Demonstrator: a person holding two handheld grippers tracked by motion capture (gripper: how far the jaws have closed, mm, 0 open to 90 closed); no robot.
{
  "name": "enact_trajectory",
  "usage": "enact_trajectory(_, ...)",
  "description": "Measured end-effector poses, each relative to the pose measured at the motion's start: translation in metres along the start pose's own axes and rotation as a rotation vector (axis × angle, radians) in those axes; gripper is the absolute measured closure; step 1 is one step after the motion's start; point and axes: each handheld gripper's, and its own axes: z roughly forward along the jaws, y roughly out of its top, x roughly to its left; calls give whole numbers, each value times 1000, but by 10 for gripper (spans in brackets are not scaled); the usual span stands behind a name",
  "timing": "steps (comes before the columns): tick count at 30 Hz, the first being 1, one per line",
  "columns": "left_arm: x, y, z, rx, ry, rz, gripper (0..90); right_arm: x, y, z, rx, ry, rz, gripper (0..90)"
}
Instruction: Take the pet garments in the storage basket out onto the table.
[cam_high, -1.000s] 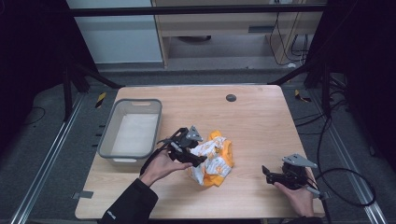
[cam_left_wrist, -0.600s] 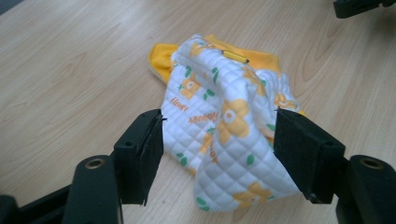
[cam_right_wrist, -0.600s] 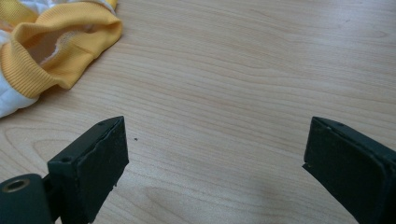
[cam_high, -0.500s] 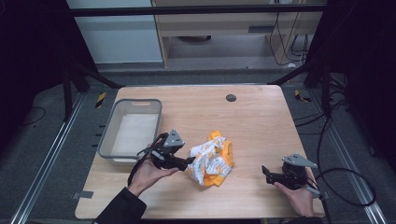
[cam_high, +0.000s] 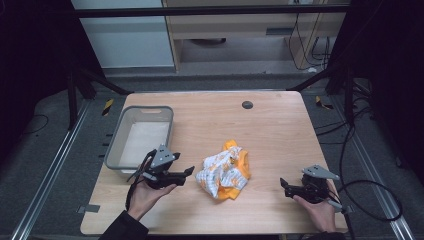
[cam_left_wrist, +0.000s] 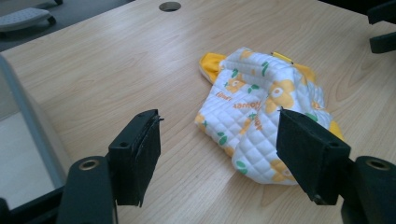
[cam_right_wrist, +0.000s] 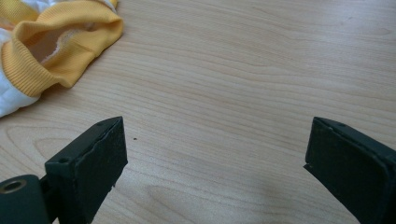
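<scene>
Lying crumpled mid-counter (cam_high: 280, 125), the quilted garment (cam_high: 224, 169) sits free — left gripper (cam_high: 188, 171) at nine o'clock, fingers just opening, empty; right gripper (cam_high: 283, 185) fingers apart.

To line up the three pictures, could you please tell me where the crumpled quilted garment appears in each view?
High view: the garment lies at table centre, towards the near edge.
Left gripper view: right of centre, beyond the jaws.
Right gripper view: top left corner, yellow cuff showing.
Shared landmark: its yellow trim.
</scene>
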Motion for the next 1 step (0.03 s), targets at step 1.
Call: enact_trajectory(1,1,-3,-2,-5,5,-3,304,0,0,0,0,0,0,55)
